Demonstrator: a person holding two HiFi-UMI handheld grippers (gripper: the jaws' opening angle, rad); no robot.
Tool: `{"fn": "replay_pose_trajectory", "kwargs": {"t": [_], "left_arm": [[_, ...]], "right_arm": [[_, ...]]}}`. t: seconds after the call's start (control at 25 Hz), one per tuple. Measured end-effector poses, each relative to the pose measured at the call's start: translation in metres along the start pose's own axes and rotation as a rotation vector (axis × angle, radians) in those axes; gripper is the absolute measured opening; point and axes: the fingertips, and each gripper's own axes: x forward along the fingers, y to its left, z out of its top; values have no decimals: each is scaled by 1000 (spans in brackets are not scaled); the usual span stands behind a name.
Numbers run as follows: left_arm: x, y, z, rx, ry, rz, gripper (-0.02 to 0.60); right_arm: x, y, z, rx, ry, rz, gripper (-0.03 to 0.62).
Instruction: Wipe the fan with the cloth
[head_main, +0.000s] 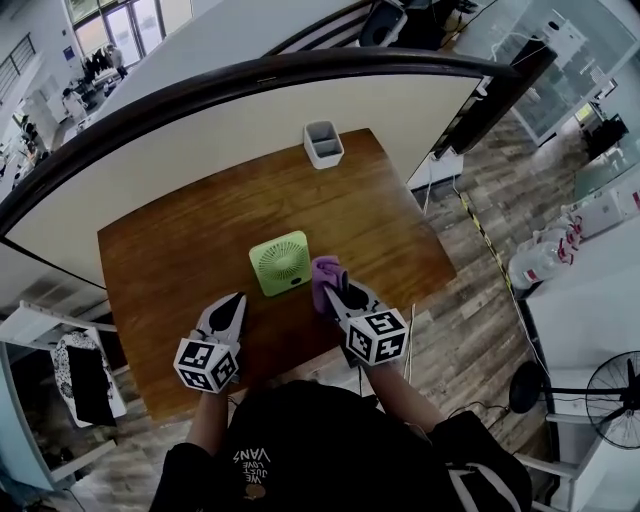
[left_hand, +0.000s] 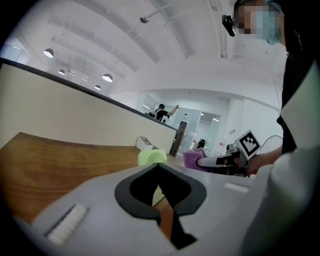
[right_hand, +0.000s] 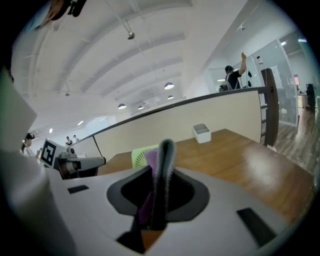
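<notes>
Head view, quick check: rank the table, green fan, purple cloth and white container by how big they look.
1. wooden table
2. green fan
3. white container and purple cloth: these look about alike. The cloth is partly hidden and the container sits farther off, so I won't rank them.

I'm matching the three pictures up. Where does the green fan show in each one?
Head view: fan at the centre of the table, left of the cloth.
Left gripper view: fan near the centre.
Right gripper view: fan left of centre, behind the cloth.
Shared landmark: white box at the table's far edge.
</notes>
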Motion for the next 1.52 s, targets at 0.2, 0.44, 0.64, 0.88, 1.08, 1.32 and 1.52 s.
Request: {"fn": "replay_pose_trajectory", "kwargs": {"t": [0.2, 0.44, 0.64, 0.88, 1.08, 1.32, 1.52], "left_arm": [[-13, -15, 21, 32, -46, 3, 11], [-30, -37, 26, 42, -74, -1, 11], [-43, -56, 25, 42, -89, -8, 11], [-60, -77, 25, 47, -111, 2, 11], [-73, -91, 23, 54, -126, 16, 11], [-84, -107, 14, 54, -132, 23, 11], [-90, -114, 10, 53, -138, 32, 11]], "right_arm": [[-19, 23, 20, -15, -53, 34, 84], [-49, 47, 32, -26, -105, 81, 84], [-74, 58, 38, -18, -163, 92, 84], [-97, 64, 31, -14, -173, 105, 84], [-110, 69, 20, -19, -161, 121, 84], [-123, 71, 6, -29, -141, 125, 84], [-129, 74, -2, -52, -124, 134, 83]]}}
